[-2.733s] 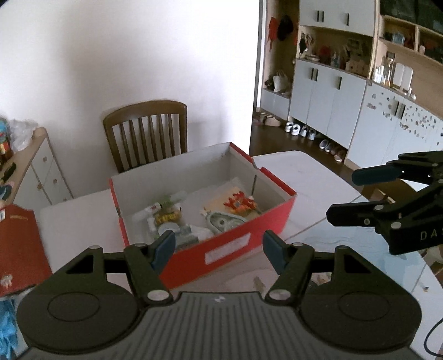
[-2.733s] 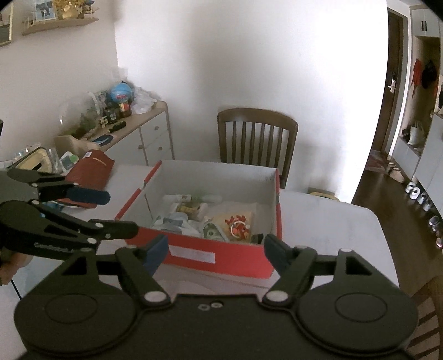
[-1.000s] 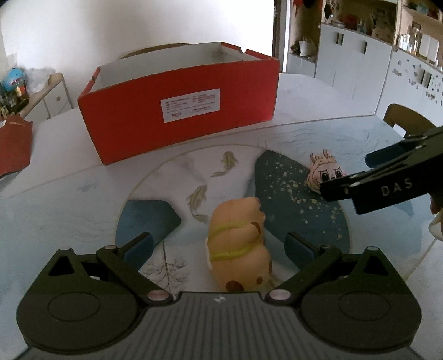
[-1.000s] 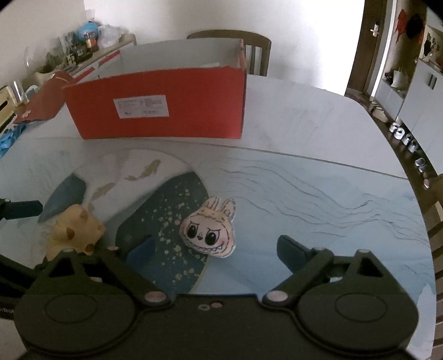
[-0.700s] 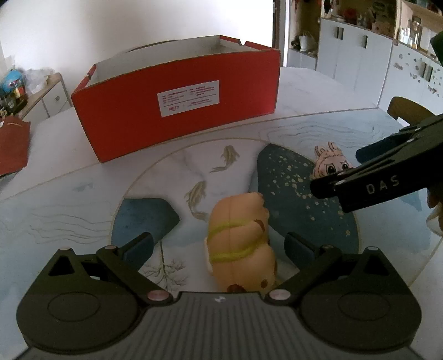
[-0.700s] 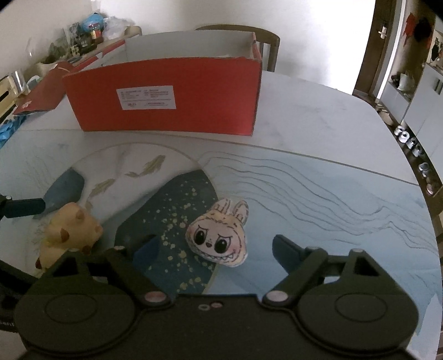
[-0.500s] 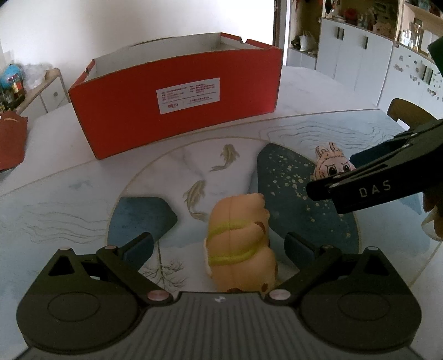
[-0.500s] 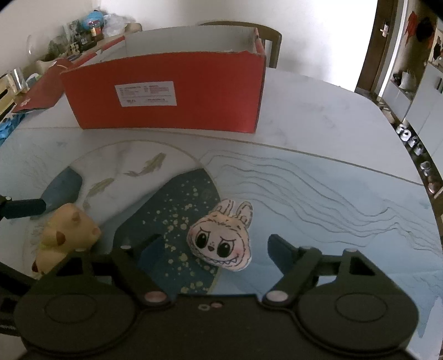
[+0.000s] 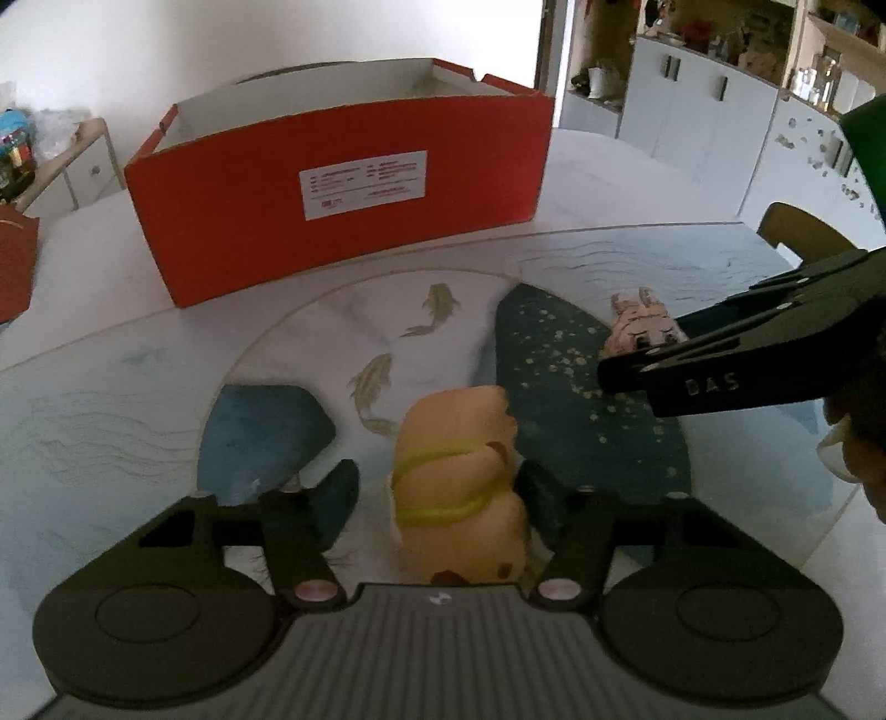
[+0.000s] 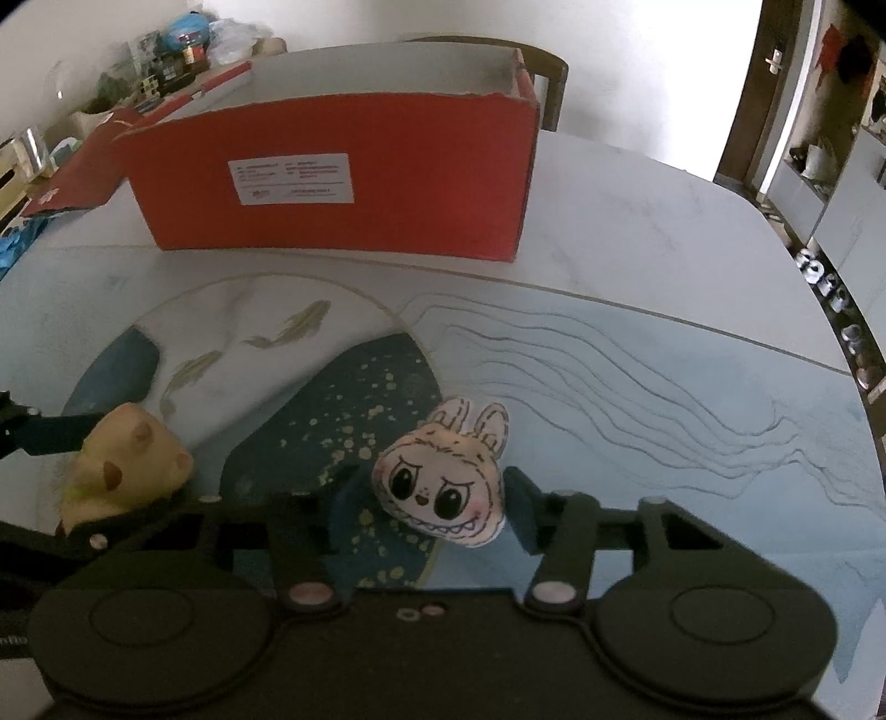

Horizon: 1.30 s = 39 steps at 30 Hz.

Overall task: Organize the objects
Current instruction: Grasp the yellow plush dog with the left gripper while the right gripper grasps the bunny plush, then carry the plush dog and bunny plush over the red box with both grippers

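A tan squishy animal toy with yellow-green bands lies on the fish-patterned table mat. My left gripper straddles it with jaws closing: the right pad touches it, and a gap still shows on the left. A cream bunny-faced plush sits between the fingers of my right gripper. Those jaws are closing, and both pads meet the plush's sides. The red open-topped box stands behind both toys. In the left wrist view the plush shows behind the right gripper's fingers.
A red lid lies left of the box. A wooden chair stands behind the box, and another chair back rises at the table's right edge. A cluttered sideboard sits at the far left, white cabinets at the far right.
Both grippers came down from above the box to the toys on the mat. Since a second ago both pairs of jaws have narrowed around their toys, while the toys stayed in place.
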### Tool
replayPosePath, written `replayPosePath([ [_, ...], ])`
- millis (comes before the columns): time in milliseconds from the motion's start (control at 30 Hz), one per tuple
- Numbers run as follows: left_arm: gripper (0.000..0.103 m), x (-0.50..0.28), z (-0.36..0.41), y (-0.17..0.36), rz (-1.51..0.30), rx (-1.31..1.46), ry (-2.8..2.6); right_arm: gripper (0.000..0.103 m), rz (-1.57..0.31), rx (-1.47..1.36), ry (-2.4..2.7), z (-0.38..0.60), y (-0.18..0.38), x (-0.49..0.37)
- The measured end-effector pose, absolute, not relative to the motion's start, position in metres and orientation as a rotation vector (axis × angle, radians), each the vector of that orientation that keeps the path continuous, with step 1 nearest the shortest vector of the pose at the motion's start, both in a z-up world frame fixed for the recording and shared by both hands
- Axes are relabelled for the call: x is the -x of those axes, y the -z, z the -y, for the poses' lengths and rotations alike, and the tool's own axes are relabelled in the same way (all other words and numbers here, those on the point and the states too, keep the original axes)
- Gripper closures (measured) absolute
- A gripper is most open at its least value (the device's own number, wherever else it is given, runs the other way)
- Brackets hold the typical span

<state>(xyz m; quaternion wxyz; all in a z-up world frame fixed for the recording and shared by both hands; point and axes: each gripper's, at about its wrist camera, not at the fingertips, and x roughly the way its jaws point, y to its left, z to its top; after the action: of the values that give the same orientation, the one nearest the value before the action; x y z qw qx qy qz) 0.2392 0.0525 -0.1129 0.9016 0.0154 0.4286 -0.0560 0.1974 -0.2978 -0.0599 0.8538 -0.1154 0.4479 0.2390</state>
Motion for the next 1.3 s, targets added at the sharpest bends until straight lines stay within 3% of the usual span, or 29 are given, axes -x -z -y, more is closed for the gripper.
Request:
replayPosePath([
  [67, 0.054, -0.239, -0.052, 0.112, -0.889, -0.030, 0.131, 0.056, -0.937, 0.255, -0.503, 0.297, 0.059, -0.196],
  [167, 0.055, -0.239, -0.050, 0.111, -0.895, -0.042, 0.133, 0.057, -0.927, 0.268, -0.504, 0.298, 0.058, -0.192],
  [700, 0.057, -0.227, -0.064, 0.080, -0.878, 0.015, 0.148, 0.058, -0.900, 0.214, -0.539, 0.312, 0.024, -0.161],
  [1300, 0.056, -0.229, -0.088, 0.014, -0.857, 0.037, 0.162, 0.058, -0.787, 0.204, -0.631, 0.305, -0.054, -0.137],
])
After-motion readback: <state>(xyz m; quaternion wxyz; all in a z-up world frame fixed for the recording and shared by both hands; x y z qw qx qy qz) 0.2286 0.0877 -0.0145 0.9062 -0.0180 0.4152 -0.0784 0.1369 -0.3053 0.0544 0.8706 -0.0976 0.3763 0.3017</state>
